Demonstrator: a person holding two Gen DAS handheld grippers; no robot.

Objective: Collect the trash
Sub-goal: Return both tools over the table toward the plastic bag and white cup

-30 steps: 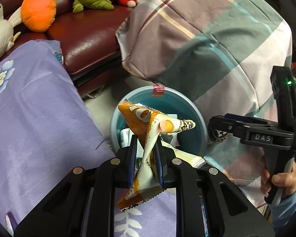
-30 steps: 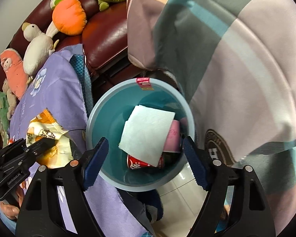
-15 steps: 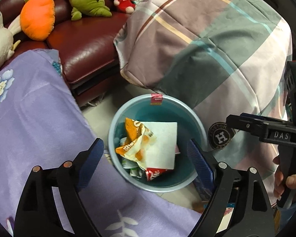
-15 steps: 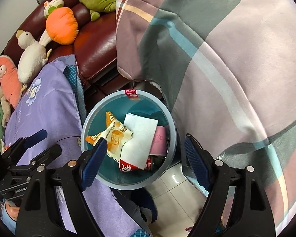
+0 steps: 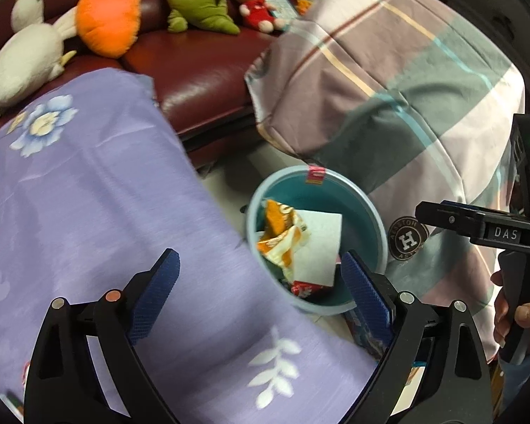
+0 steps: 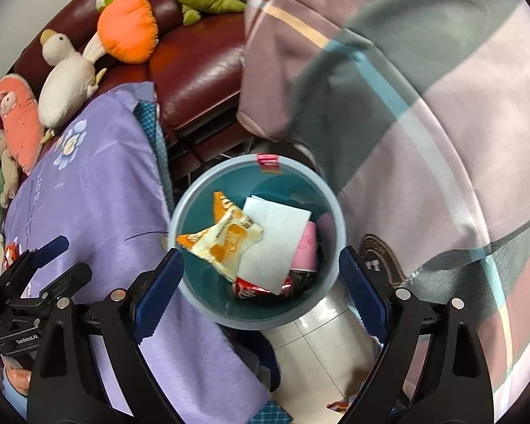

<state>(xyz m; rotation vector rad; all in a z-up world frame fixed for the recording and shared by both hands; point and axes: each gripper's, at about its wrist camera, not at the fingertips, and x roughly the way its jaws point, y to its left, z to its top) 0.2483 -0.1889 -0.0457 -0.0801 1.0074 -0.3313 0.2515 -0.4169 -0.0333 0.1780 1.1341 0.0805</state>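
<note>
Right now both grippers are empty w/ jaws spread wide: left gripper (image 5: 261, 282) over the purple cloth (image 5: 88, 212), right gripper (image 6: 261, 279) above the bin (image 6: 198, 307). Next out, the bin sits on the floor just beside the cloth's edge, holding an orange wrapper (image 6: 226, 240), a white tissue (image 6: 272, 243), a red can (image 6: 251, 288) and sth pink (image 6: 305, 247). Beyond: plaid blanket (image 6: 406, 106), then sofa (image 6: 201, 67) w/ plush toys. Risk, imo: wrapper sits high near the bin's left rim, so a careless drop or a bump to the bin could spill it onto the floor.
</note>
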